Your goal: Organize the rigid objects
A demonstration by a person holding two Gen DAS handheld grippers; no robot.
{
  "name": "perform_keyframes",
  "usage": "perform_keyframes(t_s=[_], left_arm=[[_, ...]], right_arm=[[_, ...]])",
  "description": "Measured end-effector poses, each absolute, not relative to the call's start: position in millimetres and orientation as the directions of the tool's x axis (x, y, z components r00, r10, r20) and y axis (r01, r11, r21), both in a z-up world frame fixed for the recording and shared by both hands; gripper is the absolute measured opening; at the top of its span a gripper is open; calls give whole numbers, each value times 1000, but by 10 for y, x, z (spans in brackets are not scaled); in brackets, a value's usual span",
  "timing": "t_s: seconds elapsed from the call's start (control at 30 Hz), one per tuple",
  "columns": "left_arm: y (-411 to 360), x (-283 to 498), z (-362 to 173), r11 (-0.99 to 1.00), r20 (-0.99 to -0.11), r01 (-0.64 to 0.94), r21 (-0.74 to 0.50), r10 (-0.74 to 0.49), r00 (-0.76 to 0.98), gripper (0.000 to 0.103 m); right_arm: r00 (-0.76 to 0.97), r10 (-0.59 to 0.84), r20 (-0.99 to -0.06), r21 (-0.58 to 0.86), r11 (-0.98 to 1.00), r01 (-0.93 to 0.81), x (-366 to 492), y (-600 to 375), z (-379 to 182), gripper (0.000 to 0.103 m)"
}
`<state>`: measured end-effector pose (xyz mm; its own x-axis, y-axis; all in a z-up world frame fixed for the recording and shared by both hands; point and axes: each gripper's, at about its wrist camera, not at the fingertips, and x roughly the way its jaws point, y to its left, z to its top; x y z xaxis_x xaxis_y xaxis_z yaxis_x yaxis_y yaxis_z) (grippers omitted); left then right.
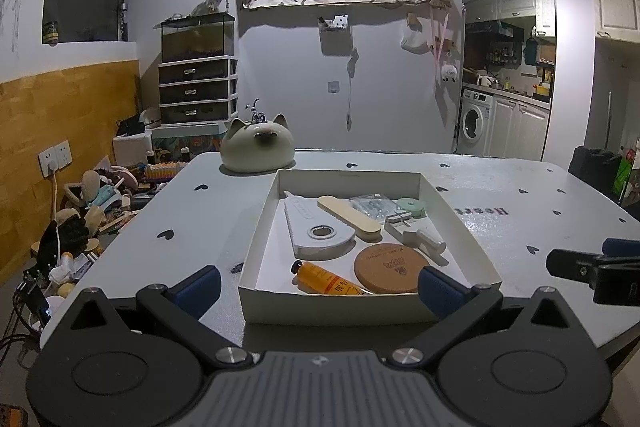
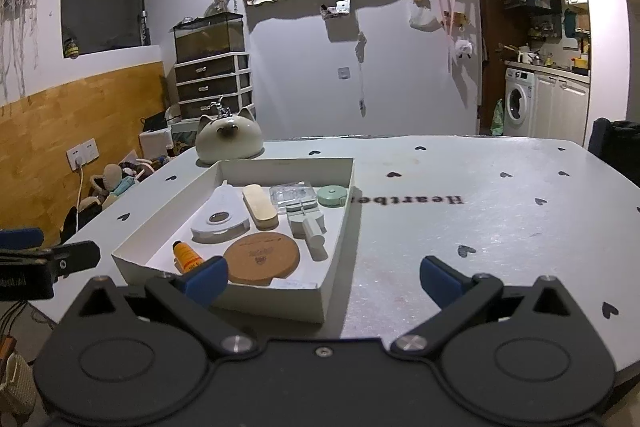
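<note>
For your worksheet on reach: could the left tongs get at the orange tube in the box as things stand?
Probably yes: the left tongs stand open facing the orange tube, which lies uncovered just behind the box's near wall; they must clear that wall.

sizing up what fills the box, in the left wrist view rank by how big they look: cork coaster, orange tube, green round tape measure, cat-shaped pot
1. cat-shaped pot, largest though farthest
2. cork coaster
3. orange tube, partly hidden by the box wall
4. green round tape measure, smallest, but farther back than the tube, so that gap is unsure
</note>
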<state>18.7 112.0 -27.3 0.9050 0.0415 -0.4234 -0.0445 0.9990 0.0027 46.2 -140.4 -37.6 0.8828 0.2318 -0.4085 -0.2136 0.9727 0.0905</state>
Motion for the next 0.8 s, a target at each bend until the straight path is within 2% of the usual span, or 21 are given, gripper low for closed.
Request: perform_keyframes(t_s=[0.8], left_arm=[[1169, 179, -235, 998, -426, -59, 5, 56, 903, 103]], right_arm=[[883, 229, -409, 90, 973, -211, 438, -1414, -381, 103]])
